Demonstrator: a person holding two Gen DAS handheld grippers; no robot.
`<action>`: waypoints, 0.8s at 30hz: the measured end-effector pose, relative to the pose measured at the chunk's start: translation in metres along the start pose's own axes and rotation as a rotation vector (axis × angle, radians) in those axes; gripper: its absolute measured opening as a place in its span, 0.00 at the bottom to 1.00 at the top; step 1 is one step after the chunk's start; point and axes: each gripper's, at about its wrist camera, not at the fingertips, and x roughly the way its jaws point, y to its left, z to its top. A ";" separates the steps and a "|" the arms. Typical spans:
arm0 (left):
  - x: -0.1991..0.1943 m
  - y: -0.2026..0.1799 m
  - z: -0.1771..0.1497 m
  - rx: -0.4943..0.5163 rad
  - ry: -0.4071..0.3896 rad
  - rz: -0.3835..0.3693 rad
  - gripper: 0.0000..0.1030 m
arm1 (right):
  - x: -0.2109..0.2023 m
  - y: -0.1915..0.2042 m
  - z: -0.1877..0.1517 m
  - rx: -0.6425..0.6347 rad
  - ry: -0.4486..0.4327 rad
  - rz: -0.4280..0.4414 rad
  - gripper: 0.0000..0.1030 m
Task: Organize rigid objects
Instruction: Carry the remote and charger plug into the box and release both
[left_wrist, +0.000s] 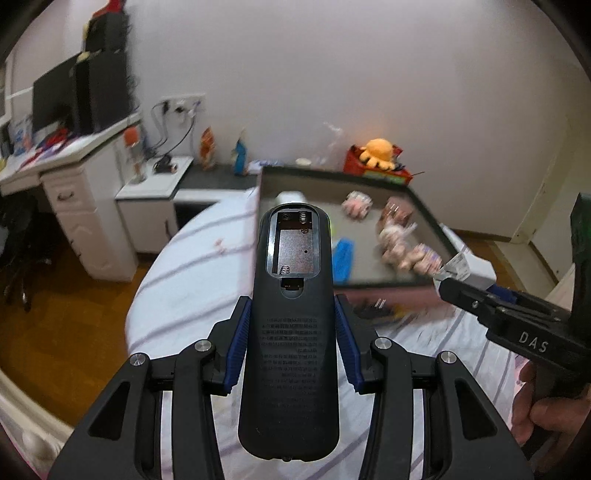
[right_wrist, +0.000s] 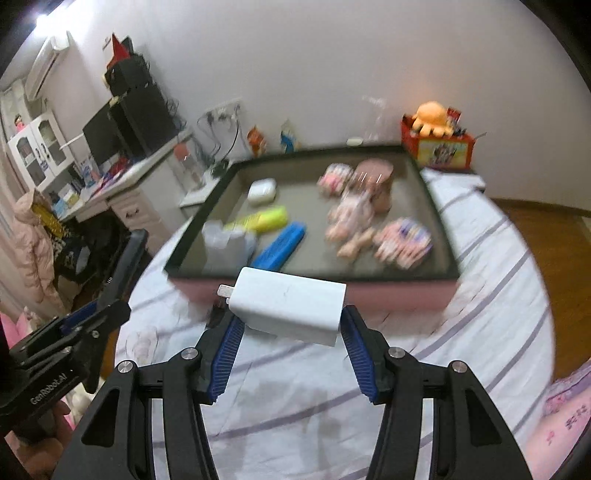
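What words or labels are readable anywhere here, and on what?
"DAS": right hand-held gripper, on its black body.
"GenRobot.AI": left hand-held gripper, on its black body.
Black remote control with open battery bay: printed block, too small to read.
Red box under the orange plush: blurred.

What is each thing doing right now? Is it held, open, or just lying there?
Left gripper: shut on the remote.
Black plastic remote control: held back-up, battery cover off, compartment empty.
Right gripper: shut on the charger.
White boxy wall charger: held, prongs pointing left.
Grey shallow tray with black rim: open-topped, resting on the bed, holding small items.
White rounded earbud case: closed, lying in the tray.
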 end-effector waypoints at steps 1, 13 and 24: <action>0.003 -0.006 0.008 0.010 -0.008 -0.007 0.43 | -0.003 -0.005 0.008 -0.001 -0.014 -0.011 0.54; 0.070 -0.043 0.079 0.043 0.002 -0.066 0.43 | 0.025 -0.035 0.082 -0.036 -0.022 -0.060 0.54; 0.139 -0.045 0.090 0.048 0.115 -0.056 0.43 | 0.106 -0.051 0.106 -0.026 0.099 -0.054 0.54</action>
